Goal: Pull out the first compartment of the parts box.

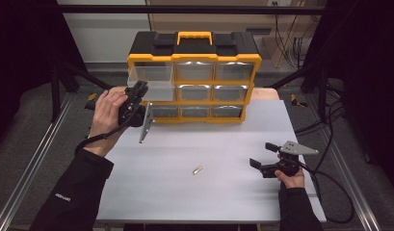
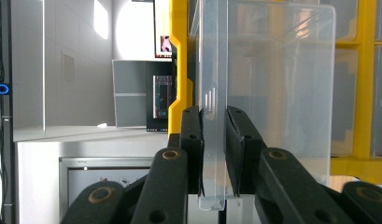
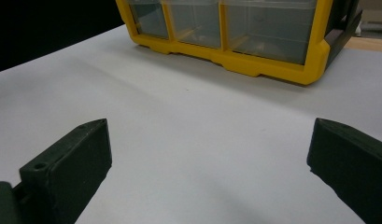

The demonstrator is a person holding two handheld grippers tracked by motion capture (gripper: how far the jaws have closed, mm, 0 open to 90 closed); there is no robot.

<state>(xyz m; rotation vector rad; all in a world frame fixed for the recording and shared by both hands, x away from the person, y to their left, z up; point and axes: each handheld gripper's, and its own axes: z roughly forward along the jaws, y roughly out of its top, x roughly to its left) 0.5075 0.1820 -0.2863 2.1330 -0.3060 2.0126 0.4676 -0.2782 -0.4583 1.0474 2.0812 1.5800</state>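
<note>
Already the clear drawer [image 1: 150, 82] at the top-left of the yellow organizer [image 1: 194, 82] is clamped by its front wall in the left gripper [image 2: 214, 154], while the small metal piece [image 1: 198, 169] lies on the counter [image 1: 223, 192] at nine o'clock from the wide-open right gripper [image 1: 263, 155].

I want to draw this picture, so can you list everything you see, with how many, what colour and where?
Drawer organizer: one, yellow and black, far side of table.
Clear drawer: one, see-through, top left of organizer, pulled out.
Small metal piece: one, pale, lying mid-table.
Table: one, white.
Left gripper: one, black, shut on the clear drawer's front.
Right gripper: one, black, open above the table's right side.
Hands: two, in black sleeves.
</note>
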